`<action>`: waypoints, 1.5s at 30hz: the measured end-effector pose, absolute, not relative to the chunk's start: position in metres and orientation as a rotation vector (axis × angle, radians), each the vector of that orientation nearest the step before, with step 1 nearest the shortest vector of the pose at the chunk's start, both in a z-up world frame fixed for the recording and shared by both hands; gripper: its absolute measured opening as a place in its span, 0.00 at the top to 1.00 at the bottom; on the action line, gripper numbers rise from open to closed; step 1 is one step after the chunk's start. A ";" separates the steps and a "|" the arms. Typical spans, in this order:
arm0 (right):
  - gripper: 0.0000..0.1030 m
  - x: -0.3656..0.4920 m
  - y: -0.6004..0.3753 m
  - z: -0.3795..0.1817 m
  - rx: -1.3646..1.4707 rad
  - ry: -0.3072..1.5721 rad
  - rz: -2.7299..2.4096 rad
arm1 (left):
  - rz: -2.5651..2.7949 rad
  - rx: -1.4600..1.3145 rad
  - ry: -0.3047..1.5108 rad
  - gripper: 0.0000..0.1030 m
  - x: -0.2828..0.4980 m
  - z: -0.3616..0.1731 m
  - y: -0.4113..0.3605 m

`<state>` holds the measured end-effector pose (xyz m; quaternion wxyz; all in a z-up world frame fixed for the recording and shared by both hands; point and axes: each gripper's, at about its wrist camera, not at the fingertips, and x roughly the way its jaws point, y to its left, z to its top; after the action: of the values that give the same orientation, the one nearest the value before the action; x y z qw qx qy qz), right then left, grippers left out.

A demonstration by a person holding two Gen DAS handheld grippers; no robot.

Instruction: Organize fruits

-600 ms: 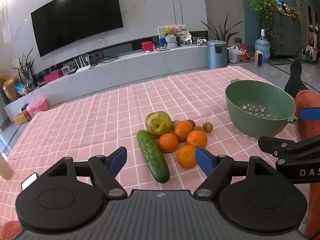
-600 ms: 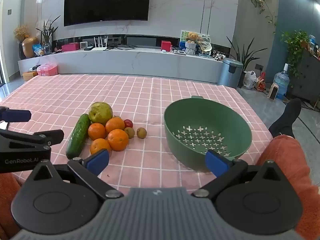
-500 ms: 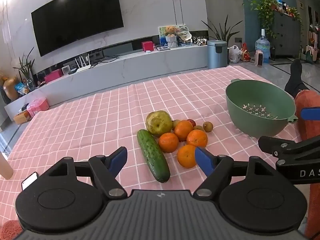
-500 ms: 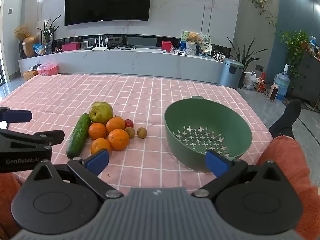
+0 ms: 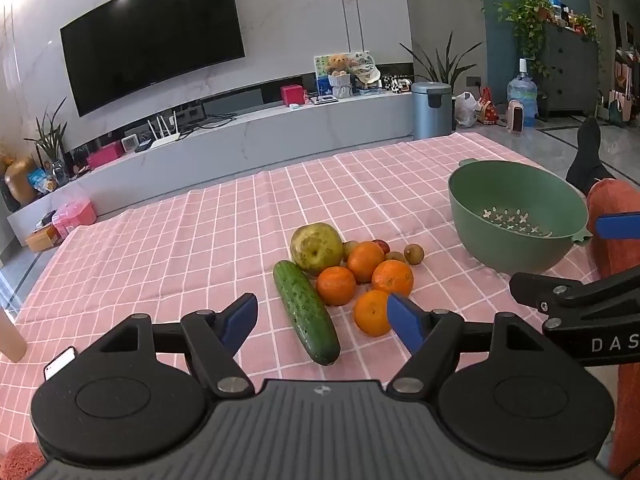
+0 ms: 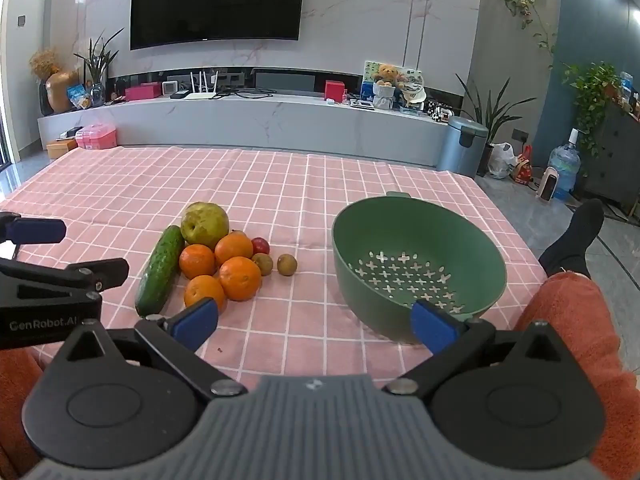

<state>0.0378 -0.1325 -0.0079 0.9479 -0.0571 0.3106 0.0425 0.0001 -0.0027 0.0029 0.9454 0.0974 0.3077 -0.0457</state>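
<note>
1. Left wrist view: the left gripper point(image 5: 322, 322) had its fingers spread wide with nothing between them, above the near end of the cucumber point(image 5: 306, 312).
2. The cucumber lay on the pink checked cloth point(image 5: 160, 248), just left of the pear point(image 5: 316, 248) and four oranges point(image 5: 362, 280).
3. The green colander point(image 6: 416, 264) stood empty, right of the fruit.
4. The right gripper point(image 6: 314, 322) was likewise spread and empty, near the colander.

A small greenish fruit point(image 5: 349, 249) hides mostly behind the pear point(image 5: 316, 247); the right tongs point(image 5: 618, 227) run off the frame's edge.
</note>
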 end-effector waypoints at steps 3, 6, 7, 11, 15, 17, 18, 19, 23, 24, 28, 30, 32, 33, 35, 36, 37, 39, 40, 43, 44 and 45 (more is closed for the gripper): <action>0.04 0.039 -0.134 -0.008 -0.115 0.637 0.091 | -0.087 0.190 0.623 0.15 -0.001 0.001 0.003; 0.04 0.038 -0.134 -0.006 -0.117 0.639 0.094 | -0.086 0.188 0.624 0.15 0.000 0.001 0.004; 0.04 0.039 -0.134 -0.006 -0.118 0.639 0.094 | -0.087 0.188 0.625 0.15 0.000 0.002 0.004; 0.04 0.039 -0.133 -0.007 -0.118 0.639 0.097 | -0.094 0.193 0.624 0.15 0.000 0.003 0.002; 0.04 0.040 -0.132 -0.007 -0.122 0.640 0.096 | -0.095 0.193 0.623 0.15 -0.001 0.001 0.003; 0.04 0.040 -0.132 -0.007 -0.121 0.638 0.092 | -0.093 0.194 0.623 0.15 -0.001 0.001 0.003; 0.04 0.040 -0.133 -0.007 -0.118 0.637 0.091 | -0.091 0.193 0.623 0.15 -0.001 0.001 0.003; 0.04 0.040 -0.133 -0.007 -0.116 0.637 0.091 | -0.090 0.191 0.623 0.15 -0.001 0.001 0.003; 0.04 0.040 -0.133 -0.007 -0.115 0.639 0.091 | -0.089 0.187 0.625 0.15 -0.001 0.001 0.003; 0.04 0.040 -0.133 -0.007 -0.116 0.638 0.091 | -0.090 0.188 0.625 0.15 -0.001 0.001 0.003; 0.04 0.040 -0.133 -0.008 -0.112 0.636 0.089 | -0.090 0.187 0.625 0.15 -0.001 0.001 0.003; 0.04 0.040 -0.133 -0.008 -0.111 0.636 0.087 | -0.090 0.188 0.625 0.15 -0.001 0.001 0.003; 0.04 0.040 -0.133 -0.008 -0.110 0.637 0.086 | -0.090 0.188 0.626 0.15 -0.002 0.001 0.002; 0.04 0.040 -0.134 -0.008 -0.110 0.637 0.086 | -0.091 0.187 0.626 0.15 -0.002 0.001 0.002; 0.04 0.040 -0.134 -0.009 -0.109 0.638 0.085 | -0.090 0.187 0.625 0.15 -0.001 0.001 0.004; 0.04 0.040 -0.134 -0.009 -0.108 0.639 0.084 | -0.090 0.188 0.625 0.15 -0.002 0.001 0.003; 0.04 0.040 -0.134 -0.009 -0.107 0.639 0.083 | -0.090 0.189 0.625 0.15 -0.002 0.001 0.003; 0.04 0.041 -0.134 -0.009 -0.105 0.640 0.082 | -0.090 0.187 0.626 0.15 -0.002 0.001 0.003; 0.04 0.041 -0.134 -0.009 -0.105 0.640 0.082 | -0.090 0.186 0.626 0.15 -0.002 0.002 0.003; 0.04 0.041 -0.134 -0.009 -0.104 0.641 0.081 | -0.094 0.176 0.630 0.15 -0.002 0.001 0.004; 0.04 0.041 -0.134 -0.009 -0.104 0.641 0.081 | -0.094 0.176 0.630 0.15 -0.003 0.001 0.004; 0.04 0.041 -0.134 -0.009 -0.104 0.641 0.081 | -0.094 0.178 0.630 0.15 -0.003 0.001 0.004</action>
<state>0.0406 -0.1340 -0.0093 0.9469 -0.0512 0.3148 0.0400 -0.0026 0.0043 0.0008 0.9459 0.0872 0.3092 -0.0461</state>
